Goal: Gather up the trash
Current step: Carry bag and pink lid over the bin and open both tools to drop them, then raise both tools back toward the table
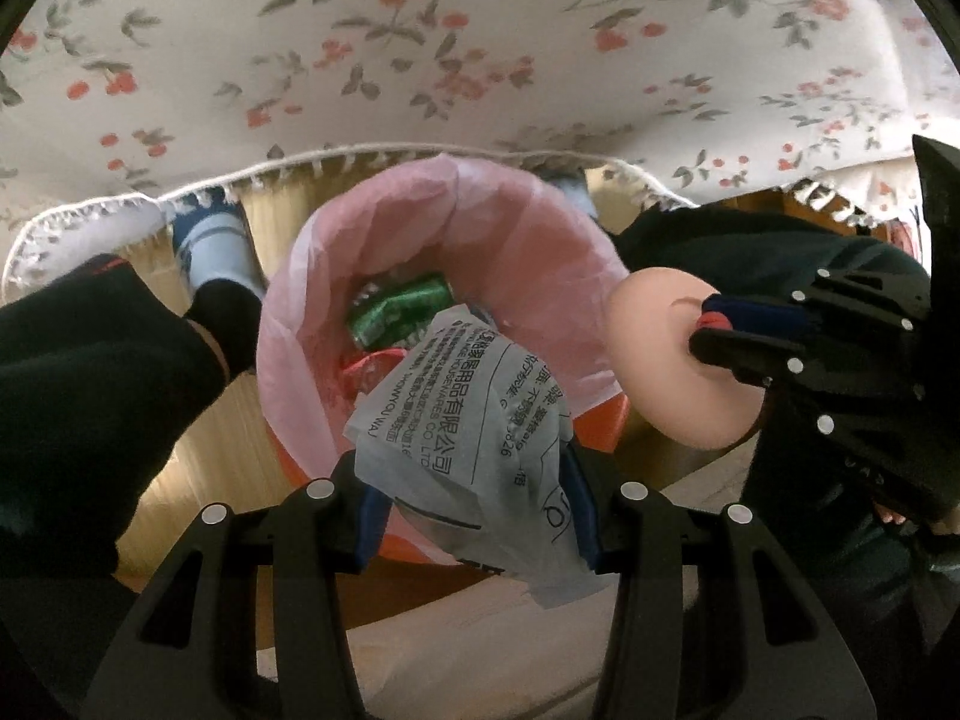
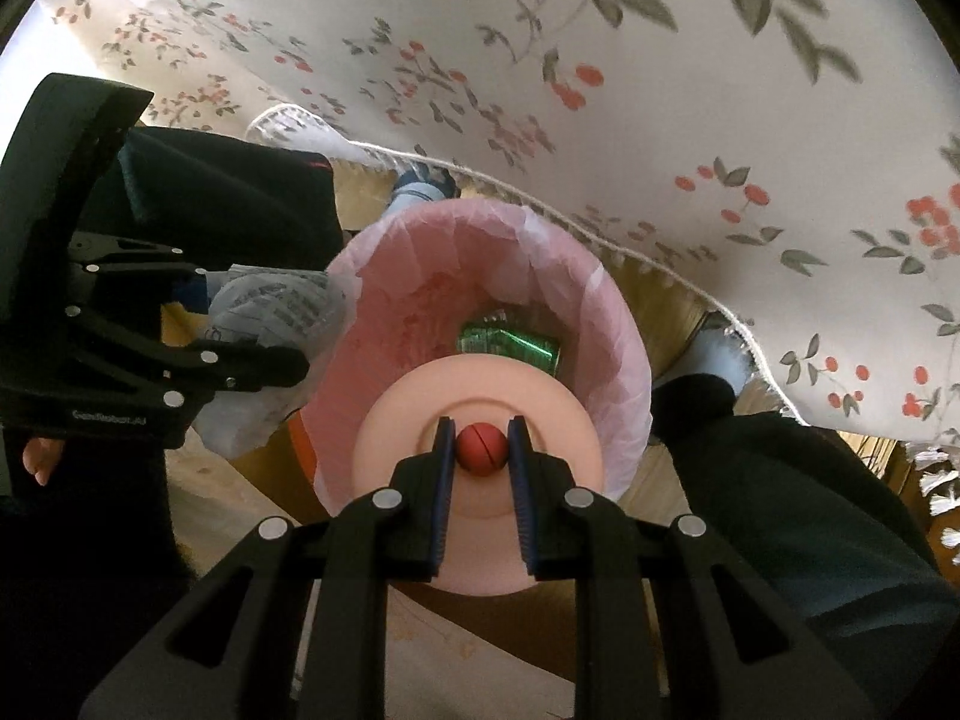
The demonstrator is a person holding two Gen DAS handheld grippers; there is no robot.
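An orange bin lined with a pink bag (image 1: 516, 228) (image 2: 606, 324) stands on the floor below both grippers. A green can (image 1: 399, 309) (image 2: 510, 345) lies inside it. My left gripper (image 1: 474, 516) is shut on a crumpled printed plastic wrapper (image 1: 474, 414) and holds it over the bin's near rim; the left gripper and wrapper also show in the right wrist view (image 2: 270, 306). My right gripper (image 2: 480, 450) is shut on the red knob (image 2: 480, 447) of a peach round lid (image 2: 474, 414) held above the bin, also seen in the left wrist view (image 1: 660, 336).
A floral tablecloth (image 1: 420, 60) (image 2: 660, 90) with a fringed edge hangs just behind the bin. The person's dark-trousered legs (image 1: 90, 372) and blue-white shoes (image 1: 210, 240) stand on both sides of the bin on a wooden floor (image 1: 198, 450).
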